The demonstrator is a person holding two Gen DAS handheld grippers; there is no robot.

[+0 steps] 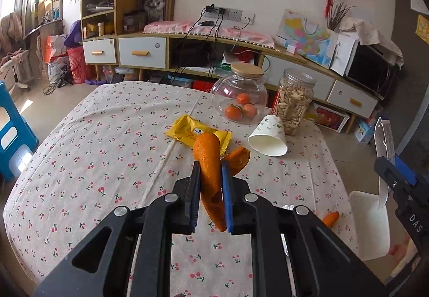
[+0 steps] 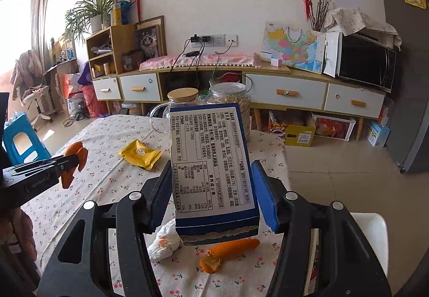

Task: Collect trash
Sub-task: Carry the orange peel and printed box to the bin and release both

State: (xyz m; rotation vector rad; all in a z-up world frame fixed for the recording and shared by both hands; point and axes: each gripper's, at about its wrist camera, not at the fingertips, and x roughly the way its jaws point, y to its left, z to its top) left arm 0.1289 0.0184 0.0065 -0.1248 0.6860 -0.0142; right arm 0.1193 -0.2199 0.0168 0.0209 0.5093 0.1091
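Observation:
My left gripper (image 1: 210, 171) is shut on a strip of orange peel (image 1: 207, 160), held above the cherry-print tablecloth (image 1: 107, 149). It also shows in the right wrist view (image 2: 71, 160) at the left. My right gripper (image 2: 211, 176) is shut on a flattened blue snack box (image 2: 211, 163) with a white label, held over the table's near right edge. In the left wrist view the box (image 1: 384, 160) shows edge-on at the far right. On the table lie a yellow wrapper (image 1: 193, 133), a tipped paper cup (image 1: 268, 136), another orange peel (image 2: 230, 254) and a crumpled tissue (image 2: 165, 240).
A glass jar with oranges (image 1: 240, 96) and a jar of snacks (image 1: 293, 101) stand at the table's far side. A white bin (image 1: 368, 224) sits beside the table on the right. A blue stool (image 1: 13, 130) stands to the left. A sideboard (image 2: 268, 88) lines the wall.

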